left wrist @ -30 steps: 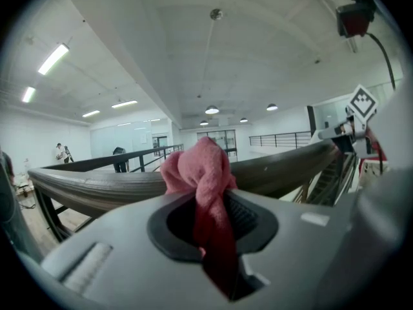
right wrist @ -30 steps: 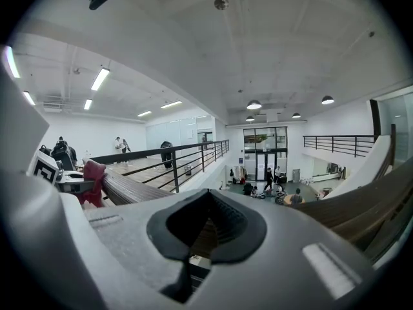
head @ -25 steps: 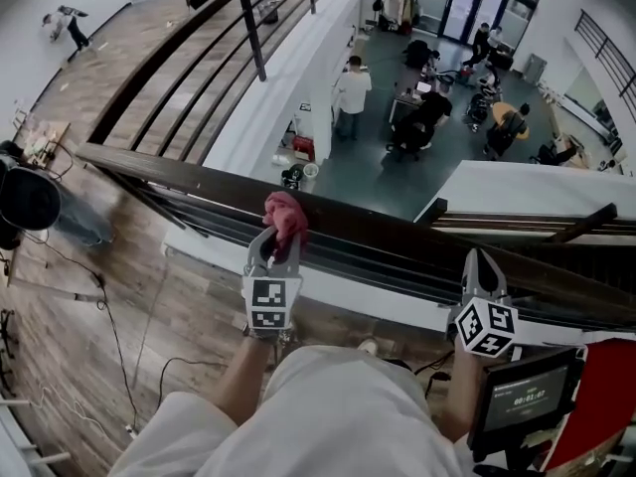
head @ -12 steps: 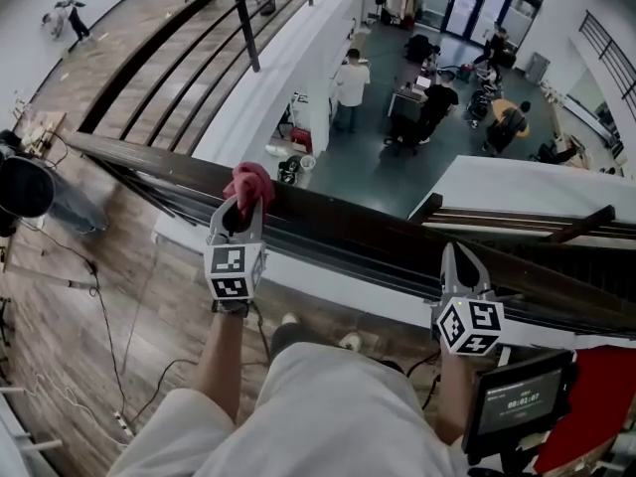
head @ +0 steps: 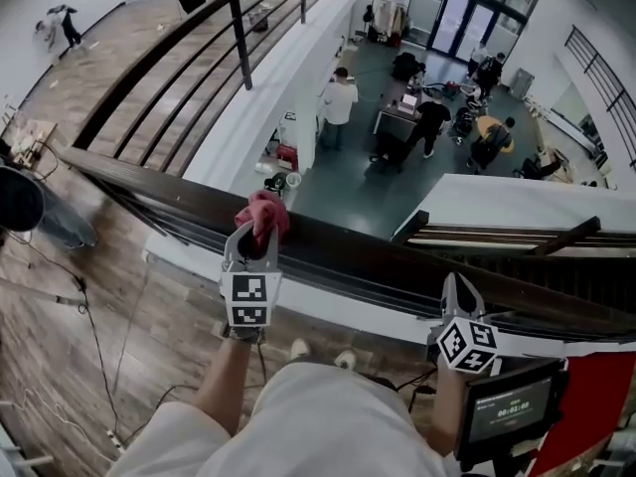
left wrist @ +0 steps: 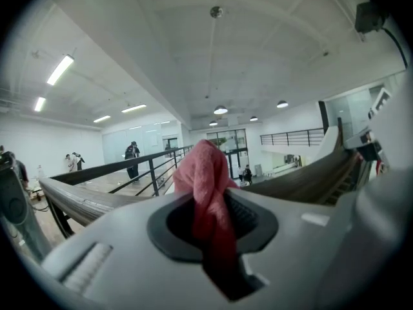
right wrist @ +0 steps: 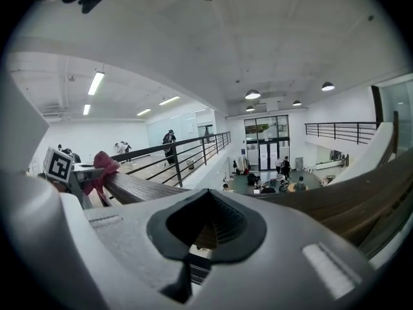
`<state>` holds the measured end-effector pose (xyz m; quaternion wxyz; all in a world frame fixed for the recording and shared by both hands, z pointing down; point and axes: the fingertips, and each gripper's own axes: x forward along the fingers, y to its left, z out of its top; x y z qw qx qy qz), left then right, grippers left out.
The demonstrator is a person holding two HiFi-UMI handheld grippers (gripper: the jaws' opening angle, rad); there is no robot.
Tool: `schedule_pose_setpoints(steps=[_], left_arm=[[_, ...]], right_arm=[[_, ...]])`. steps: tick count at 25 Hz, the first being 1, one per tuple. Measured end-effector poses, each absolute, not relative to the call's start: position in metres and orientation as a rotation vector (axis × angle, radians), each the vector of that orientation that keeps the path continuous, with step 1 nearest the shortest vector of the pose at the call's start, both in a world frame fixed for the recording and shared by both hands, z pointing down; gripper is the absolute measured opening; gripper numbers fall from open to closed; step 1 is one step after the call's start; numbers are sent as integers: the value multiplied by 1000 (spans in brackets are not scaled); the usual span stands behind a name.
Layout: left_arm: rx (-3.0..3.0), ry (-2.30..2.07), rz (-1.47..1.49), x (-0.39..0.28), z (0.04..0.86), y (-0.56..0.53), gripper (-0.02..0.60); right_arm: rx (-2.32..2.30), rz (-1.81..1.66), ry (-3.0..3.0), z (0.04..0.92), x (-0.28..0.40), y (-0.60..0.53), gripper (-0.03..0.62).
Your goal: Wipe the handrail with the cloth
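The dark wooden handrail (head: 348,246) crosses the head view from left to right. A pink cloth (head: 264,210) lies bunched on top of it, with my left gripper (head: 256,237) shut on it from the near side. In the left gripper view the cloth (left wrist: 205,173) stands up between the jaws, and the handrail (left wrist: 84,202) runs off behind. My right gripper (head: 454,286) is shut on nothing, its tip at the rail's near side, well right of the cloth. The right gripper view shows its empty jaws (right wrist: 206,231), with the cloth (right wrist: 103,163) far left on the rail.
Beyond the rail is a drop to a lower floor with several people (head: 338,97) and desks. A second metal railing (head: 189,58) runs off at top left. A screen (head: 507,405) hangs at bottom right. Cables (head: 89,336) lie on the wood floor.
The left gripper slid the cloth left along the handrail, then a little back to the right. The right gripper kept its place by the rail.
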<state>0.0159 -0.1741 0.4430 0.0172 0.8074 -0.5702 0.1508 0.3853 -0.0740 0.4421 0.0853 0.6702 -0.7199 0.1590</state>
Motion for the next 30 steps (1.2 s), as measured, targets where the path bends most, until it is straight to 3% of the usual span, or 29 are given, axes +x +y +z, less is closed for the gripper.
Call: schedule_pose_setpoints(steps=[17,30], left_arm=[[2662,-1567,535,52,447,-163,80],[2638,-1557,534,106,455,-145,80]], right_arm=[[2136,426,-2078,444,394,-73,3],[1956,406,-2168,449,392,-73,3]])
